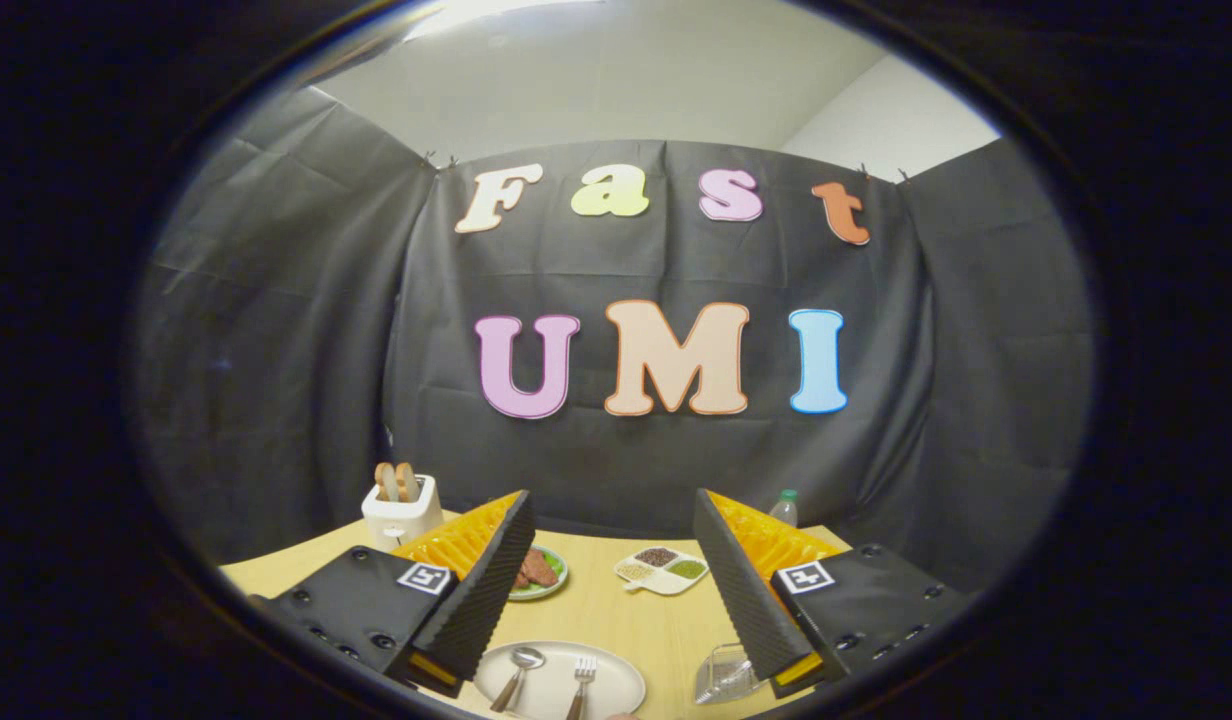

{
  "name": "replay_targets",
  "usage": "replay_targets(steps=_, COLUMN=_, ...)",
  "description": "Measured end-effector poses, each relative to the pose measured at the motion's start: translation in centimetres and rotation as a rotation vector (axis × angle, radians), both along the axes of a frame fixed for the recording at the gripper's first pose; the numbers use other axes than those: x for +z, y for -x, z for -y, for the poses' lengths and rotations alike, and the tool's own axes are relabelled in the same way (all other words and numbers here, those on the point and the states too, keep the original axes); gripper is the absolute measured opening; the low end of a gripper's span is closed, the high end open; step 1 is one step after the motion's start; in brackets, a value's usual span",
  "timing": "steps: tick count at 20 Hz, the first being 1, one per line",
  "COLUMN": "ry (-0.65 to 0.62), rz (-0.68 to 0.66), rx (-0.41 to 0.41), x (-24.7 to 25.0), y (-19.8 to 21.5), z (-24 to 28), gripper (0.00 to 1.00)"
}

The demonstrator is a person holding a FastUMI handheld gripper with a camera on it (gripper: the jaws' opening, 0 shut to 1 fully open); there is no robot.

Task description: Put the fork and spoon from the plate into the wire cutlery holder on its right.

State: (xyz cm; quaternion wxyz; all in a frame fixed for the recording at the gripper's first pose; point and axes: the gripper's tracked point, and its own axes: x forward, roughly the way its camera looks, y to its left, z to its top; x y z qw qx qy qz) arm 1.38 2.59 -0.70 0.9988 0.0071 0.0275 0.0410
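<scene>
The wooden table (596, 610) carries everything, and the white plate (616, 690) serves as the landmark, lying low between the two fingers of the gripper (611, 555), whose fingers stand wide apart with nothing between them. Beyond the plate to the left stands a toaster (401, 510) with bread in it, and nearer lies a green dish (541, 572) of dark food. Beyond the plate to the right sit a divided snack tray (663, 570) and, further back, a small bottle (784, 508). Just right of the plate, partly hidden by the right finger, is the wire cutlery holder (724, 675). On the plate rest the spoon (517, 672) to the left and the fork (582, 682) beside it, heads pointing away, apart from each other.

Neither utensil seems picked up yet. The sensible approach is probably to drop low over one handle, straddle it across its width, close firmly, and lift clear before swinging right.
</scene>
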Motion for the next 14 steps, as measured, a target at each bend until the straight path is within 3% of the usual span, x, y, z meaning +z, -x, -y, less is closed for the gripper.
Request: replay_targets(steps=14, ry=0.024, rz=-0.329, rx=0.071, x=-11.6, y=-1.9, z=-1.5, gripper=1.0)
